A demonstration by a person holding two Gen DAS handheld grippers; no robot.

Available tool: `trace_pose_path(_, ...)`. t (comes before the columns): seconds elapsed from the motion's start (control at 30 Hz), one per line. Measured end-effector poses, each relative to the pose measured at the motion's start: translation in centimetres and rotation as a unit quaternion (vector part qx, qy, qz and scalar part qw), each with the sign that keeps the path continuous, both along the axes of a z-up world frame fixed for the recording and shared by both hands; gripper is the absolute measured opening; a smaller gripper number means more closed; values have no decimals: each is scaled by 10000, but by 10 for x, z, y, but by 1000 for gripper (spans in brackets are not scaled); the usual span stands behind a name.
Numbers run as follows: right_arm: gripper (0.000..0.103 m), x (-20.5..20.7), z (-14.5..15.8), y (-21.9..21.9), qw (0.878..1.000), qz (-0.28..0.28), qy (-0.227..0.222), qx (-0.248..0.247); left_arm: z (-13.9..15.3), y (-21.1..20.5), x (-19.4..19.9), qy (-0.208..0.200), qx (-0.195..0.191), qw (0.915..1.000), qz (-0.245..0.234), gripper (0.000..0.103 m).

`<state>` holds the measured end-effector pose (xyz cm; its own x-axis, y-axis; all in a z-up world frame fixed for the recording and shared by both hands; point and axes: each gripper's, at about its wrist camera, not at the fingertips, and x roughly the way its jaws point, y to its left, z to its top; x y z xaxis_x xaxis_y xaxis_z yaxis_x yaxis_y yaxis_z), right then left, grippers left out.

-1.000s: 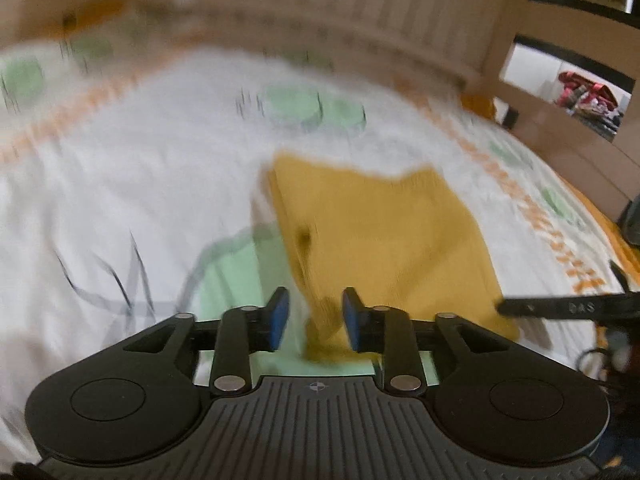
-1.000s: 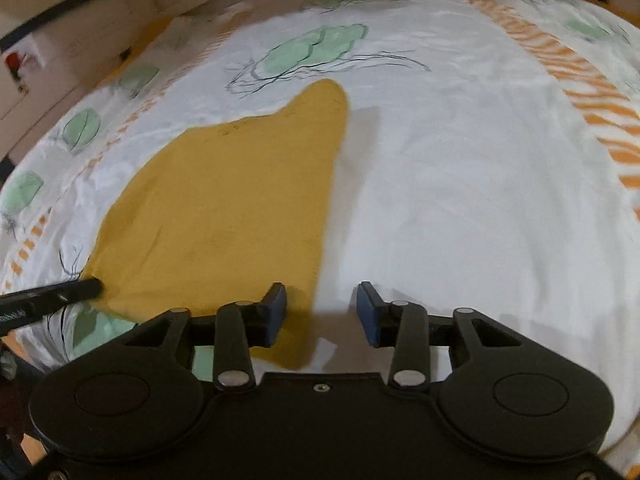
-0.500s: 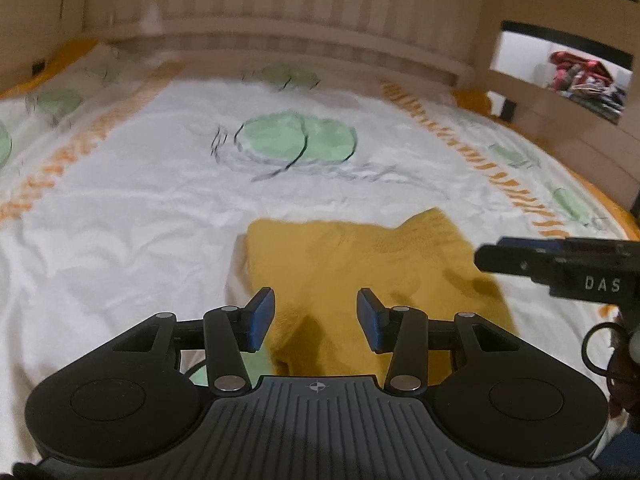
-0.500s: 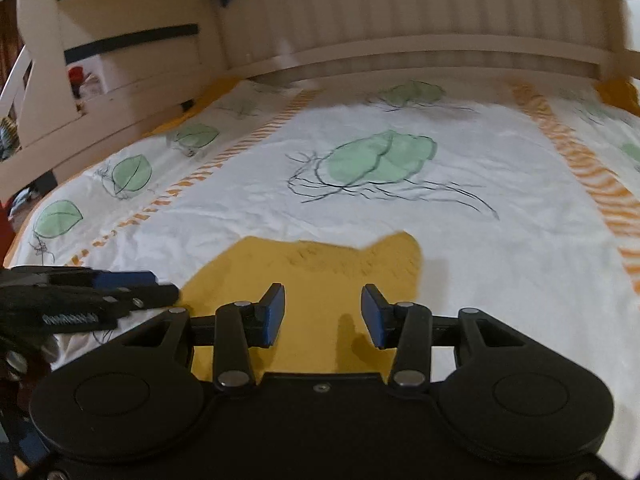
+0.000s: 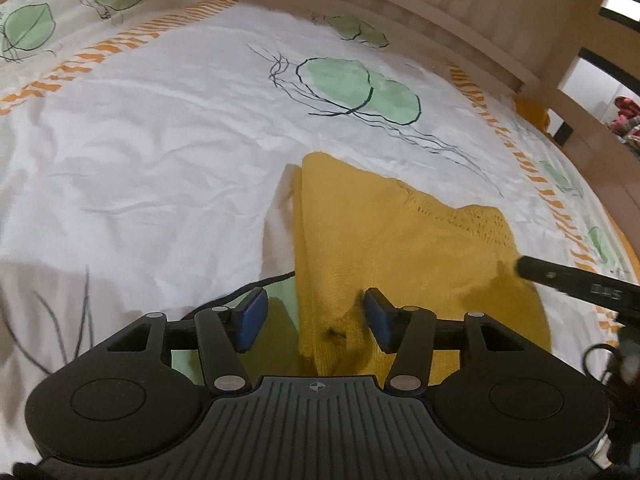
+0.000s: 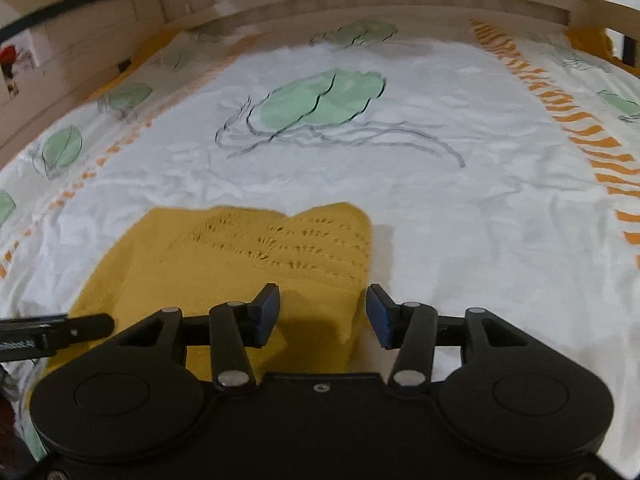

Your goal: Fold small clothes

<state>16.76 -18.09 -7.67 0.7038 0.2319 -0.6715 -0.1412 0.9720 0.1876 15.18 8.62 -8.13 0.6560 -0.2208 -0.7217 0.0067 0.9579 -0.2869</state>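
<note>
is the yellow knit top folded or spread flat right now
Folded, at least partly: the yellow knit top lies doubled on the bedsheet, with a raised fold ridge along its left edge.

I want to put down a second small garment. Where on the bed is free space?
Free: the white sheet right of the yellow knit garment, up to the orange striped band; also the stretch between the garment and the green leaf print, and the sheet to its left. Crowded: the near edge, where the left claw and right claw hang open over the garment.
</note>
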Motion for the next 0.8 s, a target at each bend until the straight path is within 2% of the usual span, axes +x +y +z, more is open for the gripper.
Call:
trace_pose_path(0.03, 67, -7, 5, -2, 9999, -70, -70, 54, 4, -1, -3, -27, 78, 10000, 14, 59)
trace_pose_path(0.07, 79, -13, 9, -5, 9997, -135, -147, 102, 9, -2, -7, -113, 185, 9998, 33, 66)
trace_pose_path(0.13, 89, -32, 20, -10, 9986, -319, -379, 199, 20, -5, -18, -403, 377, 9984, 85, 73)
trace_pose_path(0.23, 103, -54, 33, -14, 9968, -495, -573, 264, 33, -6, -34, -692, 555, 9960, 83, 75)
trace_pose_path(0.37, 103, -76, 42, -16, 9950, -713, -650, 248, 36, -10, -50, -725, 784, 9943, -20, 77)
trace_pose_path(0.53, 103, -88, 40, -5, 9963, -565, -641, 118, 25, -18, -59, -528, 883, 9942, -327, 77)
trace_pose_path(0.7, 103, -90, 20, 18, 9995, -39, -171, -276, 16, -25, -66, -415, 1079, 9911, -653, 77)
trace_pose_path(0.8, 102, -91, 3, 29, 9969, 268, 233, -704, 7, -27, -69, -214, 1248, 9885, -829, 77)
